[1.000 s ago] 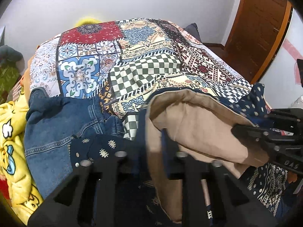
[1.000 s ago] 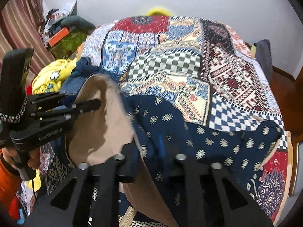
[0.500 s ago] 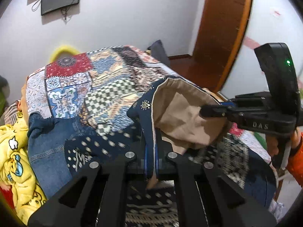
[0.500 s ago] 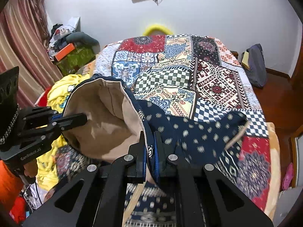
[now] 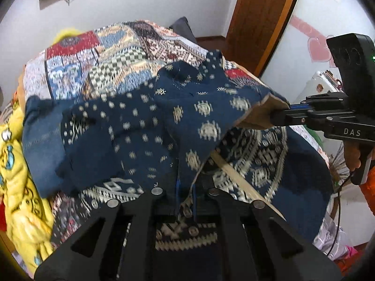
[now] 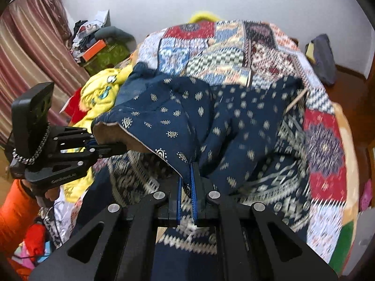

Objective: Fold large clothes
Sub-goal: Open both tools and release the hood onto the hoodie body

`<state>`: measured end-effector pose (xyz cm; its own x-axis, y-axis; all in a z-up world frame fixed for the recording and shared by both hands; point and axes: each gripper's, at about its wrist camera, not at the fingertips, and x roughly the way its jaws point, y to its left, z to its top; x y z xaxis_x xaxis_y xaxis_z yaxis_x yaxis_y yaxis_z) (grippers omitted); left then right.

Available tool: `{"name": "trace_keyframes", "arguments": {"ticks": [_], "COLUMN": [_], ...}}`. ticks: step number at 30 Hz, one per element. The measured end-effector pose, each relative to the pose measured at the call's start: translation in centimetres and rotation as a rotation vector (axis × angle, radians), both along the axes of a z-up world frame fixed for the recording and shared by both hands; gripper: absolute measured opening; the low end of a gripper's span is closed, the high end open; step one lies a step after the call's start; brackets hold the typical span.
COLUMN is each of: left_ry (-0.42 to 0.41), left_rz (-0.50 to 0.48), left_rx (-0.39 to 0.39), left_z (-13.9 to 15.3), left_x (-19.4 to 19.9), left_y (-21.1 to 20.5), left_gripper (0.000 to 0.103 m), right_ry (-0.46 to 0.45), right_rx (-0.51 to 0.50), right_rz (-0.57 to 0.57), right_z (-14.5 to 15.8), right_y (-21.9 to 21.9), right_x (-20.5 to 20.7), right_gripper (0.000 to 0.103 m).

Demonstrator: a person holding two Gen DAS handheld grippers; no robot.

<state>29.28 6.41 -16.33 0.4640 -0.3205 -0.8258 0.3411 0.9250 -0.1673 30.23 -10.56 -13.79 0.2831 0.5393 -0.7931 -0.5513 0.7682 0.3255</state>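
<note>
Left claw (image 5: 185, 201) is clamped on the hem of the navy patterned garment (image 5: 192, 117) — right claw (image 6: 186, 187) is pinched on the same edge further along, jaws opening slightly with fabric between them. The garment hangs lifted between both, tan lining showing, above the patchwork bed (image 6: 234, 53) and the yellow blanket (image 5: 16, 164).

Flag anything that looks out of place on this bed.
Beside the navy patterned garment, jeans and yellow cartoon-print clothing lie heaped unfolded at the patchwork bedspread's edge. Nothing looks spilled or damaged.
</note>
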Motion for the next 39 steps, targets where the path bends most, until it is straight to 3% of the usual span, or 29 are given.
{"name": "trace_keyframes", "arguments": {"ticks": [4, 6, 10, 13, 17, 23, 27, 31, 35, 39], "left_ry": [-0.042, -0.079, -0.162, -0.196, -0.151, 0.023, 0.073, 0.054, 0.028, -0.035], "left_rz": [-0.022, -0.022, -0.006, 0.035, 0.095, 0.131, 0.162, 0.165, 0.17, 0.281], "left_rx": [0.02, 0.023, 0.015, 0.004, 0.049, 0.126, 0.146, 0.109, 0.081, 0.074], "left_z": [1.7, 3.1, 5.9, 6.8, 4.5, -3.8, -7.4, -7.3, -5.1, -2.2], "left_x": [-1.9, -2.5, -3.1, -2.2, 0.2, 2.3, 2.4, 1.8, 1.5, 2.3], "left_y": [-0.5, -0.6, -0.6, -0.2, 0.2, 0.3, 0.6, 1.2, 3.5, 8.3], "left_gripper": [0.019, 0.039, 0.044, 0.052, 0.055, 0.055, 0.057, 0.06, 0.065, 0.072], "right_ry": [0.011, -0.011, -0.04, -0.087, -0.116, 0.024, 0.136, 0.212, 0.204, 0.13], "right_rx": [-0.016, -0.028, 0.015, 0.013, -0.03, -0.143, -0.19, -0.155, -0.144, -0.129], "right_rz": [0.027, 0.04, 0.041, 0.028, -0.018, -0.076, -0.127, -0.17, -0.187, -0.226], "right_z": [0.7, 1.6, 3.3, 4.0, 3.0, -3.8, -8.8, -11.3, -9.6, -6.8], "right_y": [-0.2, -0.2, -0.6, -0.5, -0.1, 0.2, -0.7, -2.4, -3.9, -6.3], "right_x": [-1.2, -1.4, -1.8, -1.8, -0.8, 2.3, 3.9, 4.7, 5.6, 6.9], "right_gripper": [0.011, 0.011, 0.013, 0.027, 0.054, 0.054, 0.054, 0.054, 0.054, 0.054]}}
